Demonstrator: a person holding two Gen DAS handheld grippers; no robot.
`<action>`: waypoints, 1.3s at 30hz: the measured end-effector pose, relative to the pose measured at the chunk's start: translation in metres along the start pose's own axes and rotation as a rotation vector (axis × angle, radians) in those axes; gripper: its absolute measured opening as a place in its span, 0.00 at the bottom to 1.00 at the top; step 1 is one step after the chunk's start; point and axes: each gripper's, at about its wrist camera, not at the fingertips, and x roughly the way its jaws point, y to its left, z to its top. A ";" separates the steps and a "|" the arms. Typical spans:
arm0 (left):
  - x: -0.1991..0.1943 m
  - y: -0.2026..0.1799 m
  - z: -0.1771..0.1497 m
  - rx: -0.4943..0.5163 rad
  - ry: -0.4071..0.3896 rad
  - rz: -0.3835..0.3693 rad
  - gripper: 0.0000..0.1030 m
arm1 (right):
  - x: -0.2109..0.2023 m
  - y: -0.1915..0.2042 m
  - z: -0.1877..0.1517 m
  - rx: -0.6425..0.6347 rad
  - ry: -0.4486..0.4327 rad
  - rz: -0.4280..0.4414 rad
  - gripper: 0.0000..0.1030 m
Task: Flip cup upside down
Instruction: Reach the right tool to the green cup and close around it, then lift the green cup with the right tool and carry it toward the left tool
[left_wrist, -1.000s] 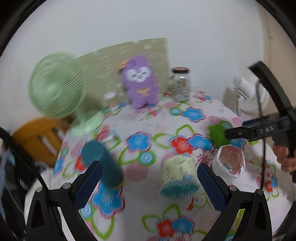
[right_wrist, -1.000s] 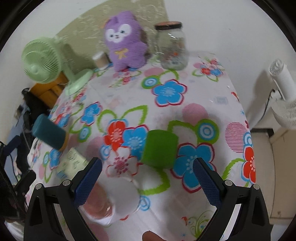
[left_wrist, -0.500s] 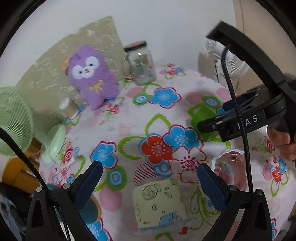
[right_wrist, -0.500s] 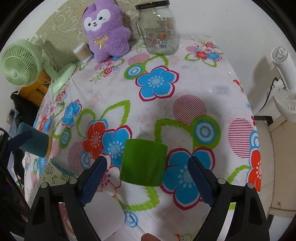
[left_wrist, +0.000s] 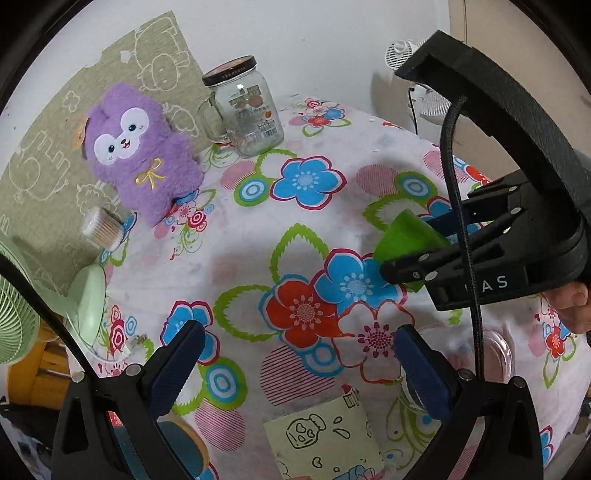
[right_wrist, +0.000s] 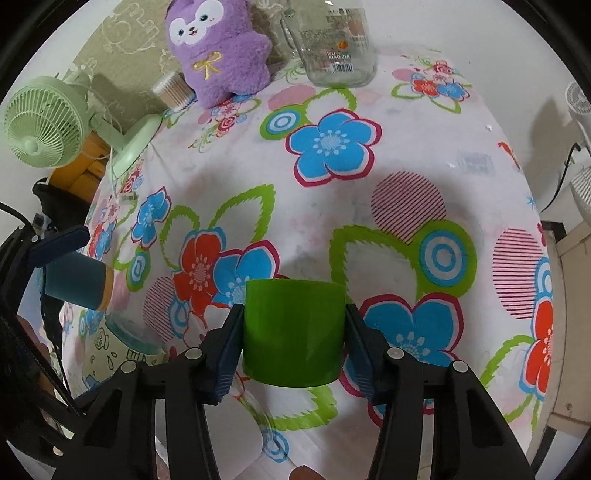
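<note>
A green cup (right_wrist: 293, 332) stands on the flowered tablecloth (right_wrist: 332, 206). My right gripper (right_wrist: 293, 343) is shut on it, one blue pad on each side. In the left wrist view the green cup (left_wrist: 406, 236) shows at the right, held between the right gripper's fingers. My left gripper (left_wrist: 299, 365) is open and empty, above the cloth near the front. A pale yellow cup with cartoon drawings (left_wrist: 325, 439) lies just below it. A clear glass cup (left_wrist: 498, 354) stands at the right. A teal cup (right_wrist: 75, 280) lies at the left edge, by the left gripper's pad.
A purple plush toy (left_wrist: 140, 155), a glass jar with a dark lid (left_wrist: 247, 107) and a cotton swab box (left_wrist: 101, 227) stand at the back. A green desk fan (right_wrist: 44, 125) stands at the back left. A white fan (right_wrist: 580, 155) stands off the table, right.
My right gripper has moved forward around the green cup and shut on it. My left gripper has swung further over the table, so the yellow cup now sits at the bottom of its view.
</note>
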 end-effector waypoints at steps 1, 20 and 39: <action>-0.001 -0.001 0.000 0.002 0.000 -0.002 1.00 | -0.003 0.002 0.000 -0.006 -0.008 0.003 0.53; -0.058 0.000 -0.040 -0.043 -0.064 -0.028 1.00 | -0.063 0.059 -0.022 -0.094 -0.093 0.048 0.53; -0.112 0.006 -0.128 -0.144 -0.117 -0.048 1.00 | -0.107 0.153 -0.103 -0.331 -0.114 0.105 0.53</action>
